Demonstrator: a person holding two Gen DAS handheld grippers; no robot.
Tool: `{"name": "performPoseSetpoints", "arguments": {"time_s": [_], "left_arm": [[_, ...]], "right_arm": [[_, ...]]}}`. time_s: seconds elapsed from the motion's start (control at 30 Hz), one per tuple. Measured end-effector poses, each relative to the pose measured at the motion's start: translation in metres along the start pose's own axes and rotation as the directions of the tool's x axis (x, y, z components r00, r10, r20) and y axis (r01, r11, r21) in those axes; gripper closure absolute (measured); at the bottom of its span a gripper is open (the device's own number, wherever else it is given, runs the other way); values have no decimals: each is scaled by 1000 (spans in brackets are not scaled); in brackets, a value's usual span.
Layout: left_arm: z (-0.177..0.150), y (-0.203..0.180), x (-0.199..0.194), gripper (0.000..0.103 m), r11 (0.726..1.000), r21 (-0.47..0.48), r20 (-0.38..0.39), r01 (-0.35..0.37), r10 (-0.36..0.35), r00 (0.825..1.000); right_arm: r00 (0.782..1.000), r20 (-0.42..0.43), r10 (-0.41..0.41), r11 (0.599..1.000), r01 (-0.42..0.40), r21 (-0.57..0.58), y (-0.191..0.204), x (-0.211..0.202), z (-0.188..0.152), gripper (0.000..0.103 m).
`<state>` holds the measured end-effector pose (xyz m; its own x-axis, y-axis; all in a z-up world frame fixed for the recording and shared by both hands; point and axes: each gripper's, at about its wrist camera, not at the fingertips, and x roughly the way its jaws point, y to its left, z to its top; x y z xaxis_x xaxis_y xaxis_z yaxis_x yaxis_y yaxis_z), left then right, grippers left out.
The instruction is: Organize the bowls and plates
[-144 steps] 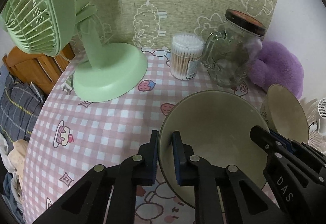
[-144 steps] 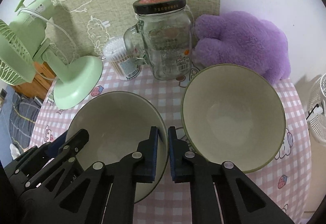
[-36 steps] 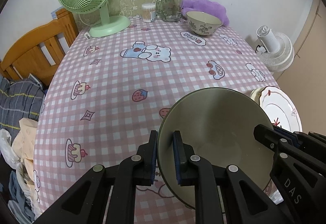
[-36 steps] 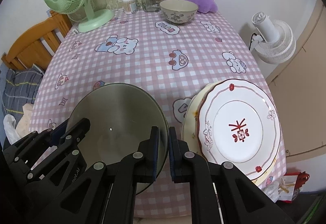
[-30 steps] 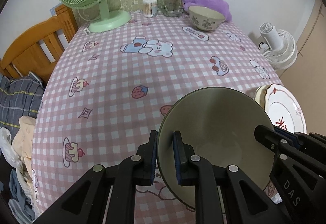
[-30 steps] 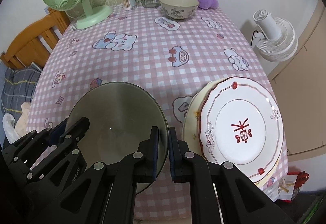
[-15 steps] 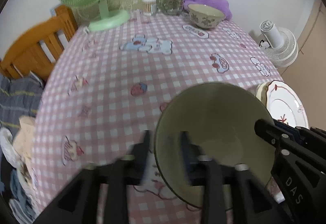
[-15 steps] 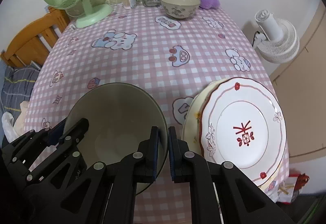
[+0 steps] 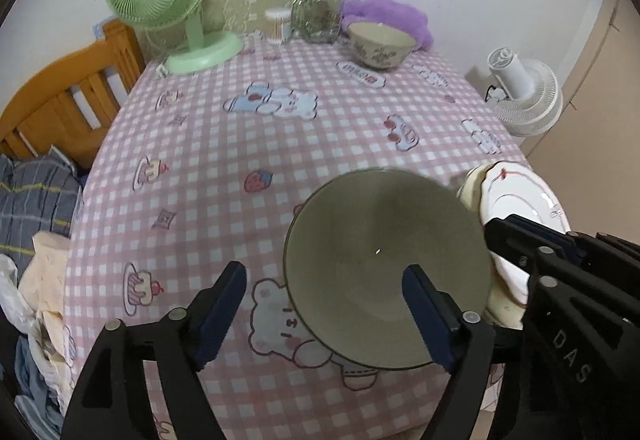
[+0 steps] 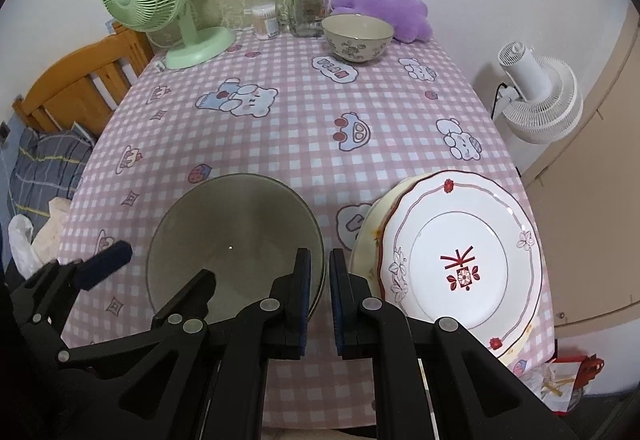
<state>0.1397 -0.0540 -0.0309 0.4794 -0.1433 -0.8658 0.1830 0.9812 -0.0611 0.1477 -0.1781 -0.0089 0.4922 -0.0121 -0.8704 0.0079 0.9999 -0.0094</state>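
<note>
I'm midway through setting the grey bowl (image 9: 386, 268) down at the near edge of the bench (image 9: 280, 144) beside the plates (image 10: 460, 260): my left claw (image 9: 324, 290) is opening off its rim, my right claw (image 10: 319, 276) is clamped on the opposite rim, so letting go there seems next.

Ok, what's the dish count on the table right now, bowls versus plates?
Bowls: 2, the near bowl and the far bowl.
Plates: 2 showing, the top plate and the plate under it; any more beneath are hidden.
Total: 4 dishes.
</note>
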Motion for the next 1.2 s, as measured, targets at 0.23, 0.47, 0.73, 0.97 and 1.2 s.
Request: {"name": "performPoseSetpoints", "arguments": {"time_s": [0.23, 0.47, 0.73, 0.97, 1.2], "left_arm": [[17, -12, -15, 17, 1000, -20, 46, -6, 7, 999], [42, -30, -26, 17, 997, -54, 102, -63, 68, 992], [75, -53, -21, 17, 983, -151, 126, -100, 120, 985], [111, -78, -6, 18, 969, -202, 153, -146, 178, 972], [152, -98, 21, 18, 949, -248, 155, -194, 237, 959]], "right_arm": [[996, 88, 12, 1000, -12, 4, -10, -23, 13, 35], [991, 120, 57, 998, -57, -1, -32, -32, 40, 29], [984, 151, 90, 995, -82, -57, -62, -33, 80, 21], [976, 171, 135, 987, -117, -110, -91, -20, 118, 20], [960, 195, 201, 975, -176, -136, -122, 5, 162, 20]]}}
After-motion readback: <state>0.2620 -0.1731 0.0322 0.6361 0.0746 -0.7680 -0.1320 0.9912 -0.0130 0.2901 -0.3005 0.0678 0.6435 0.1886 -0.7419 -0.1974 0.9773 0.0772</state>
